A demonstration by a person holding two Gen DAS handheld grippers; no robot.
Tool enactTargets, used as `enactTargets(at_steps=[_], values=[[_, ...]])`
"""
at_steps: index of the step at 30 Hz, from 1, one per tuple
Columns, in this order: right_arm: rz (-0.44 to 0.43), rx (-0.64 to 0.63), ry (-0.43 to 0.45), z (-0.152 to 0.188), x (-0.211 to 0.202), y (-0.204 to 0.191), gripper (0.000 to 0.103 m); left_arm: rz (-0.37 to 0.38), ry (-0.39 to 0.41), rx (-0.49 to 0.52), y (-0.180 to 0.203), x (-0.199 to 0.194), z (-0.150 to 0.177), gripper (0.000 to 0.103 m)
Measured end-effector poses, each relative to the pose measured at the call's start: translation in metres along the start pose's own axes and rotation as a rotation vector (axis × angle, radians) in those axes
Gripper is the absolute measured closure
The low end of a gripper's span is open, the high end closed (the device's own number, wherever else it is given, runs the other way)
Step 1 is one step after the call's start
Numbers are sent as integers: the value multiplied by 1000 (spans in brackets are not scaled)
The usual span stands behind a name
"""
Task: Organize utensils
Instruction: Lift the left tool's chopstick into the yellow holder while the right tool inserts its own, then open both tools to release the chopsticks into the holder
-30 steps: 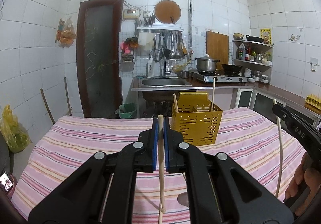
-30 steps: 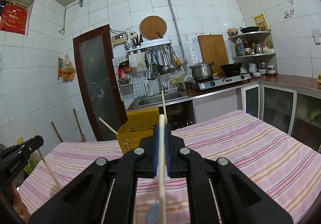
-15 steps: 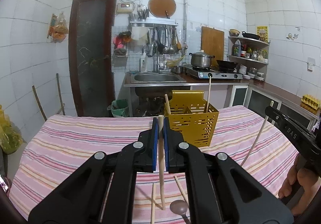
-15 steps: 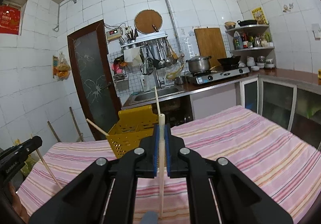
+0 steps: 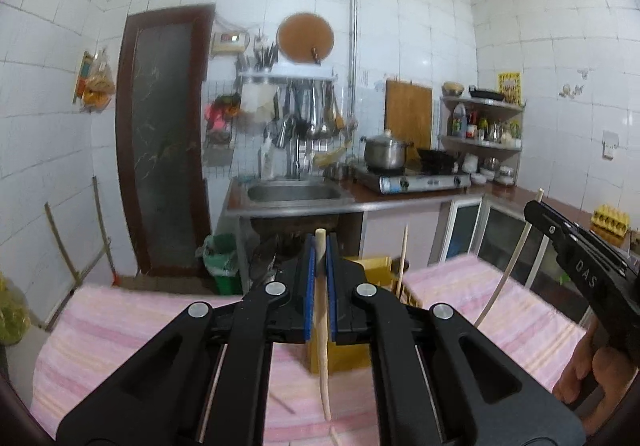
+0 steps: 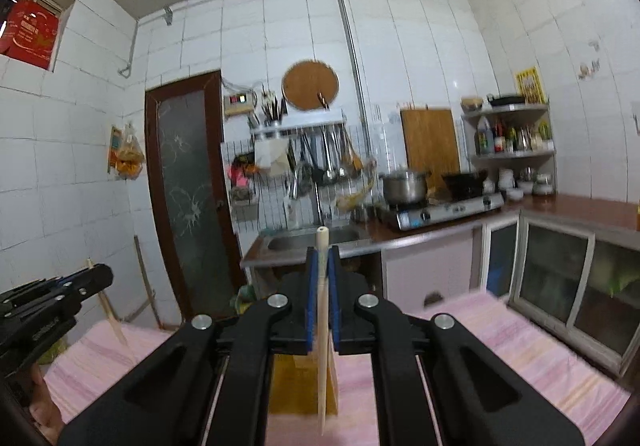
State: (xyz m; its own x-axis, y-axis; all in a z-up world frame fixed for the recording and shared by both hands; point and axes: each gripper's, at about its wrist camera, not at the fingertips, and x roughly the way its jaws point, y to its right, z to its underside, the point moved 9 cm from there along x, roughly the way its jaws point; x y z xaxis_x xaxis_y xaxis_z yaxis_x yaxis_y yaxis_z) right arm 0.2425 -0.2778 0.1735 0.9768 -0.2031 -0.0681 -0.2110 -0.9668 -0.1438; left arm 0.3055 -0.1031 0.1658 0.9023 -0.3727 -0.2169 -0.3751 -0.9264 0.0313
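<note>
My left gripper [image 5: 320, 246] is shut on a pale wooden chopstick [image 5: 323, 346] that hangs nearly upright, its lower end above the pink striped tablecloth [image 5: 120, 326]. Right behind the jaws stands the yellow perforated utensil holder [image 5: 376, 266], with one chopstick [image 5: 402, 262] upright in it. My right gripper [image 6: 322, 258] is shut on a second pale chopstick [image 6: 322, 346], held upright over the yellow holder [image 6: 296, 382]. From the left wrist the right gripper [image 5: 576, 246] shows at the right edge, its chopstick [image 5: 508, 274] slanting down. The left gripper [image 6: 60, 294] shows at the left edge.
A loose stick [image 5: 282, 404] lies blurred on the cloth near me. Beyond the table are a steel sink [image 5: 292, 192], a gas stove [image 5: 416, 180] with a pot, and glass-door cabinets [image 6: 560, 286] along the right. A person's hand [image 5: 580, 378] holds the right gripper.
Both grippers have risen with their chopsticks and come closer to the yellow holder, which now sits low and partly behind the jaws. The spoon and loose sticks on the cloth have dropped out of view.
</note>
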Motion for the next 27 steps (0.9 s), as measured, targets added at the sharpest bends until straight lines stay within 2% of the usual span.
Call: enactTargets(at_steps=[5,10,15,20,23,27], values=[[-5,-31,71,-46,24,-17,97,-7,83,-1,6,24,-48,99],[1,-38,68,-48,59,-25,97,-11,107,-4,11,66,-65,99],[0,-22,14,-16,98,-20,97,-34,65,-14,6,121,-29,99],[14,-28,-69,34,131,-14,97,-42,-25,-8,1,163,22,99],[27,-32,-122,56,142,-10,97,-44,-71,-35,-8,173,37,99],[42,-13,-187,61,144,-1,96,-21,-104,-75,-17,163,33,99]])
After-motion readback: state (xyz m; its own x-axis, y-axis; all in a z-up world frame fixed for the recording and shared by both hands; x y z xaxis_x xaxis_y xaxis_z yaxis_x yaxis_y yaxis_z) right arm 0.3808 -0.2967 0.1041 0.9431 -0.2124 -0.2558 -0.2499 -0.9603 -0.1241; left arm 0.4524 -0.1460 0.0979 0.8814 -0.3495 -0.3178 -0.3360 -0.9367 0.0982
